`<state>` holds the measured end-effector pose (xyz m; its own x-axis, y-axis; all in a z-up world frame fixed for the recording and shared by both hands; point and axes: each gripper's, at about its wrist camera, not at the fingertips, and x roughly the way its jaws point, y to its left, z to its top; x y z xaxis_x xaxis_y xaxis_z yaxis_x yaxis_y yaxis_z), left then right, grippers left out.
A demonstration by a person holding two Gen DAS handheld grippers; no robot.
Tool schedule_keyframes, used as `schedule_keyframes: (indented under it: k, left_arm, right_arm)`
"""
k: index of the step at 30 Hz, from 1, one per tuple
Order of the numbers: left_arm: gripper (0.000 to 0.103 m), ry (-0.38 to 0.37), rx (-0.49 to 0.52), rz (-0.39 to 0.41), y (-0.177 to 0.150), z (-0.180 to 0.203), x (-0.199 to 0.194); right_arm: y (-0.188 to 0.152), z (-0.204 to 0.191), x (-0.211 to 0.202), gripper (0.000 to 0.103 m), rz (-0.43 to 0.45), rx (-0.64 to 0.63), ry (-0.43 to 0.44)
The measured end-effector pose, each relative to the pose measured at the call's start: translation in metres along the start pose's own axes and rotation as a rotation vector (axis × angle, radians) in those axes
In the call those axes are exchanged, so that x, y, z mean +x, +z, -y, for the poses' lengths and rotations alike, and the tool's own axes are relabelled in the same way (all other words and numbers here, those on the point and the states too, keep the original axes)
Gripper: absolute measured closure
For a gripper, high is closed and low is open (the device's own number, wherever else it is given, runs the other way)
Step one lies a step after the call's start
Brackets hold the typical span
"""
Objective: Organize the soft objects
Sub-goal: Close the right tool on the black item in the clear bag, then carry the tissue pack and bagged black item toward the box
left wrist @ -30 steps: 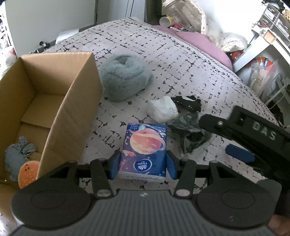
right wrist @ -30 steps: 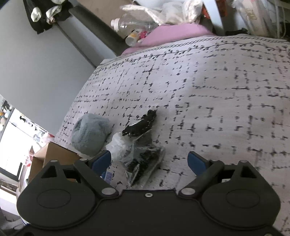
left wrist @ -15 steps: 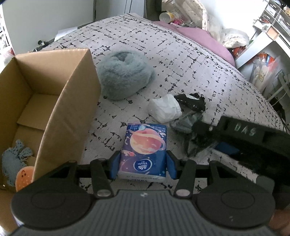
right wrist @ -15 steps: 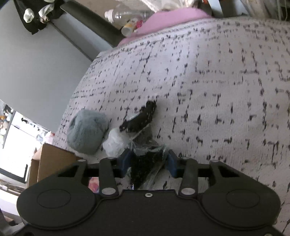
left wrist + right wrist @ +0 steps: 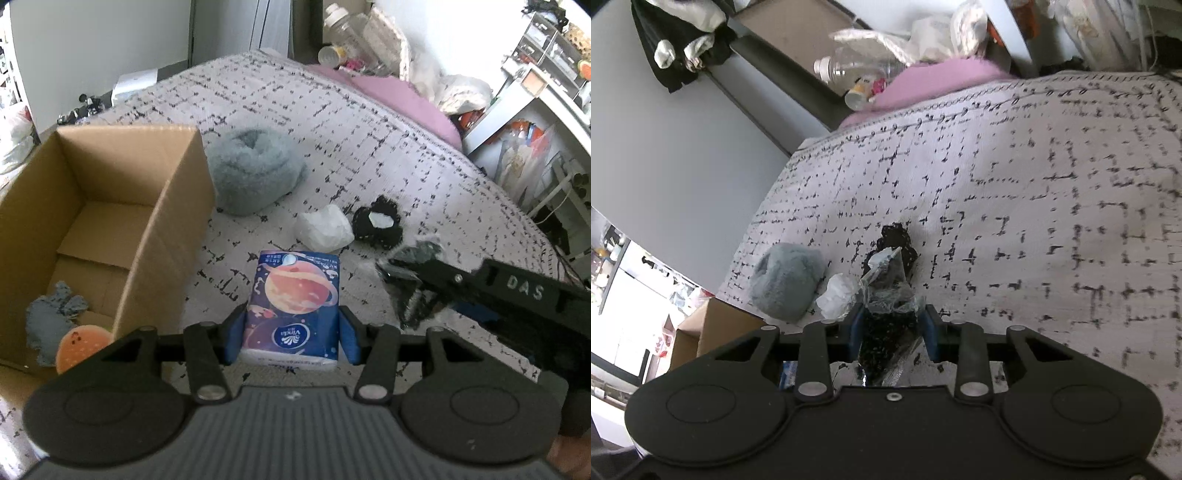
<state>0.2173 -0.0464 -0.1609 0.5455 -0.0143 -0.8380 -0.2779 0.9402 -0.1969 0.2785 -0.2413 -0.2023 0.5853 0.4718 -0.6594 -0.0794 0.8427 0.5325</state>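
Observation:
My left gripper [image 5: 293, 334] is shut on a blue tissue pack [image 5: 295, 302] with a planet print, on the patterned bed. My right gripper [image 5: 892, 332] is shut on a clear bag of black fabric [image 5: 886, 325], which also shows in the left wrist view [image 5: 410, 288], lifted off the bed. A grey fluffy item [image 5: 255, 173] lies beside the open cardboard box [image 5: 122, 206]. A white crumpled piece [image 5: 325, 230] and a black lace item [image 5: 378, 225] lie on the bed beyond the pack.
Inside the box lie a grey plush [image 5: 51, 325] and an orange burger-like toy [image 5: 79, 343]. A pink pillow [image 5: 399, 99] and clutter line the far end of the bed. Shelves [image 5: 535, 74] stand at the right.
My right gripper closed on the clear bag of black fabric and lifted it, uncovering the black lace item. My left gripper has stayed shut on the tissue pack.

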Motion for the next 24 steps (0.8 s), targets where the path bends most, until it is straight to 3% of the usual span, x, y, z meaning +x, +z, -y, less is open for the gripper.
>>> schedule_keyframes:
  k: [24]
  left_arm:
    - [0.052,-0.042,-0.024,0.153,-0.003,-0.021,-0.102]
  right_arm:
    - [-0.012,-0.049,-0.108,0.071,0.177,-0.105,0.047]
